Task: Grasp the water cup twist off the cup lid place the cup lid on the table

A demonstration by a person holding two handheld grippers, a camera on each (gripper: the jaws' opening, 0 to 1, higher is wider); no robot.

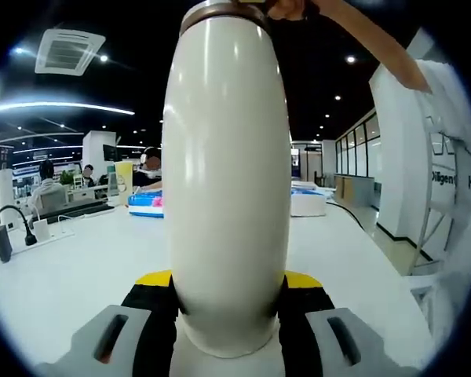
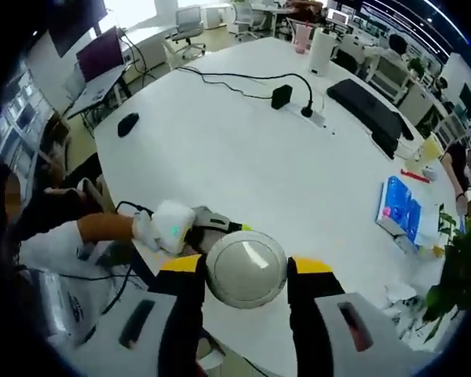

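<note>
- Water cup point(image 1: 226, 188), a tall cream bottle, stands upright between the left gripper point(image 1: 228, 314) jaws; in the left gripper view its long axis runs from 6 o'clock straight up to 12 o'clock, base down near the white table point(image 1: 78, 275).
- Left gripper's yellow-tipped black jaws press the cup's lower body at 9 and 3 o'clock, clenched on it.
- Cup lid point(image 2: 246, 269) sits at the cup's top end; in the right gripper view it is a round grey-white dome seen from straight above, dead centre between the jaws.
- Right gripper point(image 2: 246, 275) comes in along the cup's long axis from above, its jaws touching the lid's rim at 9 and 3 o'clock, so it looks closed around the lid.
- By my judgement the twist turns on this: the right gripper is lined up with the cup's axis, so rolling that hand should turn the lid while the left one holds the body fixed.
- Whether the lid is already loosened cannot be told; a dark band point(image 1: 220, 11) at the cup's neck shows at 12 o'clock in the left gripper view.
- Nothing of the cup's contents can be seen, since the lid covers the mouth.
- Bare table lies toward 12 o'clock of the lid in the right gripper view, short of a black cable point(image 2: 243, 78).
</note>
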